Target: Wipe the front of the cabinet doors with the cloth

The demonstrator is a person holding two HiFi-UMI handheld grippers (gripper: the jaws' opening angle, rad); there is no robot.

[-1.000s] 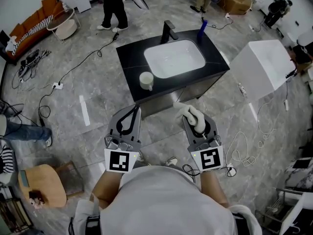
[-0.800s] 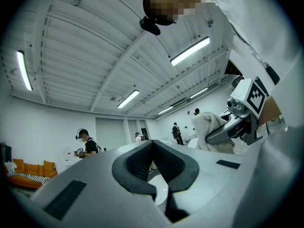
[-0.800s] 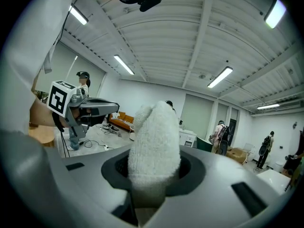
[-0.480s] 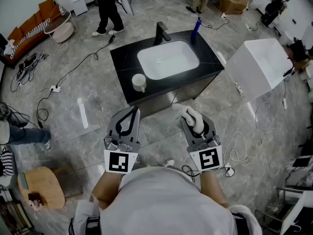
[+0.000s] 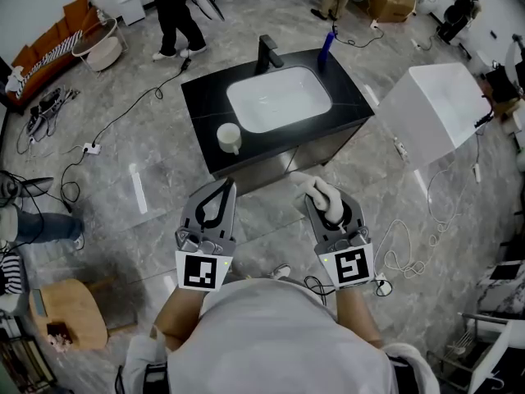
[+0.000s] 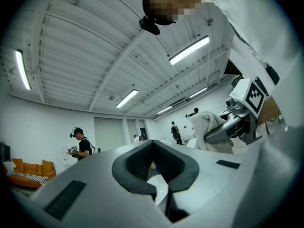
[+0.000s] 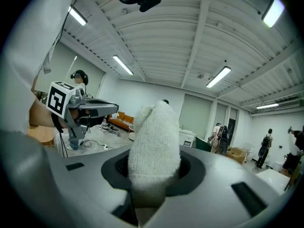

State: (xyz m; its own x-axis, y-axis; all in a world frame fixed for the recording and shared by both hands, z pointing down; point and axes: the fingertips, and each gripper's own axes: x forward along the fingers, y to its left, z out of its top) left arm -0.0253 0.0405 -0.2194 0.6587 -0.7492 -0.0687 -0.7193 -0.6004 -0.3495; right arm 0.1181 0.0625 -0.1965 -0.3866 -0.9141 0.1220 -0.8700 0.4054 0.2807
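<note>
- White fluffy cloth (image 7: 154,146) stands clamped between the jaws of our right gripper (image 7: 155,182) and pokes up past their tips
- Our left gripper (image 6: 153,144) has its jaws closed tip to tip, with nothing between them
- We hold both grippers side by side close to our chest, pointing forward, the cloth well apart from the cabinet (image 5: 321,148)
- The cabinet stands ahead on a grey marbled floor (image 5: 156,220), with a black top (image 5: 205,109) and a white sink (image 5: 279,98)
- A black tap (image 5: 269,54) stands behind the sink, a blue bottle (image 5: 327,46) at the back right corner, a pale cup (image 5: 229,137) at the front left
</note>
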